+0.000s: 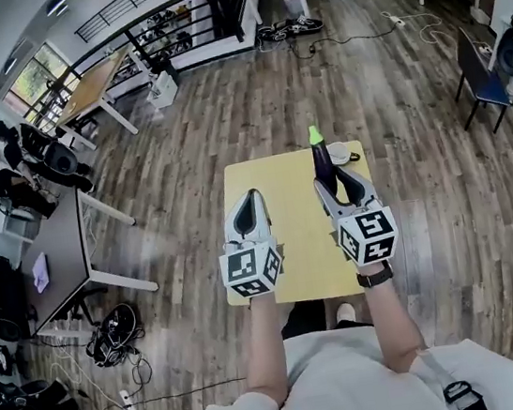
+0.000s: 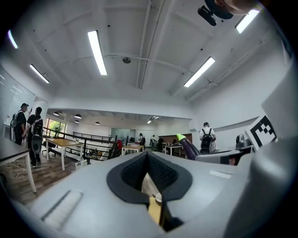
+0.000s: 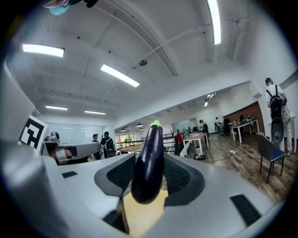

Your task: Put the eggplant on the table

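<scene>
A dark purple eggplant (image 1: 323,157) with a green stem end is held in my right gripper (image 1: 336,177), whose jaws are shut on its lower half. In the right gripper view the eggplant (image 3: 149,160) stands upright between the black pads (image 3: 182,174), stem end up. It is above the far right part of the small yellow table (image 1: 272,178). My left gripper (image 1: 252,198) hovers beside it over the table's left half, its jaws shut with nothing in them. From the left gripper view the closed pads (image 2: 135,174) meet at the tip and the eggplant (image 2: 188,146) shows to the right.
A small pale object (image 1: 340,151) lies at the table's far right corner, just beyond the eggplant. A dark desk (image 1: 59,246) and floor cables (image 1: 114,333) are to the left. A blue chair (image 1: 486,86) stands at the right. Wooden floor surrounds the table.
</scene>
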The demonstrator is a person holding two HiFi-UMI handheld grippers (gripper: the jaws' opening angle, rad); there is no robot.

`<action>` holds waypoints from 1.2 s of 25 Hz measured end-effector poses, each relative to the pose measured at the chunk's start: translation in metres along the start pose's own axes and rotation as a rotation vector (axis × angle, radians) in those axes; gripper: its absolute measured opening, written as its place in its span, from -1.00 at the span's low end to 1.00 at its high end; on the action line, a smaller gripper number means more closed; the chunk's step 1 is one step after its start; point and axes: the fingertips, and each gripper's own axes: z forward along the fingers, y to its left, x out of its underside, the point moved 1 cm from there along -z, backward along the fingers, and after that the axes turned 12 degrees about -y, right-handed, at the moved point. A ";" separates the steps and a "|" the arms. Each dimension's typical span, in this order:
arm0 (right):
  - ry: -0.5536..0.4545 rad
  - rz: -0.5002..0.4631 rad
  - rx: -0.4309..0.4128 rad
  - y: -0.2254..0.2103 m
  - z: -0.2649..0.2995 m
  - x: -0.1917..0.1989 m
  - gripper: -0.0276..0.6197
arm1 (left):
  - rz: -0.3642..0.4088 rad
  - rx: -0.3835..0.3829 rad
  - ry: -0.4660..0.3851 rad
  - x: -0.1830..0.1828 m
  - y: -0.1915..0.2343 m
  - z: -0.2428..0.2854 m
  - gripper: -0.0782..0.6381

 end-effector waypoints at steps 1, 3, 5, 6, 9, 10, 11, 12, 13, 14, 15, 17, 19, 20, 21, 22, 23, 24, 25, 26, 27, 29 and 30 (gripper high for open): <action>0.006 0.000 -0.012 0.004 0.006 0.003 -0.32 | 0.000 -0.004 -0.002 0.001 0.005 0.002 -0.76; 0.020 -0.003 -0.028 0.009 0.019 0.010 -0.32 | -0.002 -0.002 -0.003 0.004 0.014 0.010 -0.76; 0.031 -0.008 -0.021 0.006 0.032 0.016 -0.32 | -0.006 0.020 0.006 0.012 0.017 0.021 -0.76; 0.036 -0.011 -0.014 0.004 0.038 0.019 -0.32 | -0.009 0.031 0.012 0.016 0.018 0.027 -0.76; 0.053 -0.009 -0.011 0.003 0.055 0.034 -0.32 | -0.011 0.046 0.023 0.028 0.027 0.037 -0.76; 0.057 -0.006 -0.014 0.003 0.062 0.039 -0.32 | -0.008 0.049 0.023 0.031 0.031 0.042 -0.76; 0.060 -0.004 -0.016 0.001 0.070 0.044 -0.32 | -0.003 0.050 0.022 0.035 0.035 0.047 -0.76; 0.064 -0.002 -0.019 -0.001 0.078 0.049 -0.32 | -0.001 0.047 0.024 0.039 0.040 0.054 -0.76; 0.071 -0.003 -0.022 -0.002 0.086 0.053 -0.32 | -0.004 0.040 0.031 0.043 0.046 0.060 -0.76; 0.082 -0.006 -0.026 -0.003 0.093 0.058 -0.32 | -0.012 0.030 0.042 0.048 0.052 0.065 -0.76; 0.097 -0.011 -0.030 -0.002 0.099 0.064 -0.32 | -0.018 0.019 0.056 0.053 0.057 0.069 -0.76; 0.131 -0.017 -0.034 0.000 0.110 0.075 -0.32 | -0.013 0.007 0.089 0.063 0.068 0.076 -0.76; 0.161 -0.014 -0.030 -0.001 0.119 0.086 -0.32 | -0.009 0.004 0.119 0.075 0.077 0.083 -0.76; 0.177 -0.013 -0.023 -0.002 0.122 0.092 -0.32 | -0.013 0.002 0.134 0.083 0.080 0.085 -0.76; 0.195 -0.014 -0.014 -0.004 0.123 0.099 -0.32 | -0.019 -0.001 0.149 0.091 0.083 0.086 -0.76; 0.215 -0.012 -0.004 -0.007 0.124 0.107 -0.32 | -0.027 -0.007 0.164 0.100 0.086 0.087 -0.76; 0.235 -0.007 0.006 -0.011 0.127 0.117 -0.32 | -0.033 -0.013 0.176 0.109 0.089 0.089 -0.76; 0.252 0.002 0.016 -0.016 0.132 0.127 -0.32 | -0.039 -0.017 0.185 0.119 0.093 0.092 -0.76; 0.267 0.011 0.024 -0.020 0.137 0.137 -0.32 | -0.044 -0.020 0.192 0.128 0.098 0.096 -0.76; 0.281 0.020 0.032 -0.024 0.142 0.147 -0.32 | -0.050 -0.025 0.199 0.137 0.103 0.100 -0.76; 0.295 0.032 0.040 -0.027 0.146 0.156 -0.32 | -0.064 -0.031 0.205 0.145 0.107 0.103 -0.76; 0.327 0.068 0.062 -0.032 0.146 0.174 -0.32 | -0.108 -0.046 0.222 0.160 0.112 0.103 -0.76; 0.346 0.083 0.076 -0.034 0.144 0.183 -0.32 | -0.122 -0.050 0.234 0.166 0.113 0.103 -0.76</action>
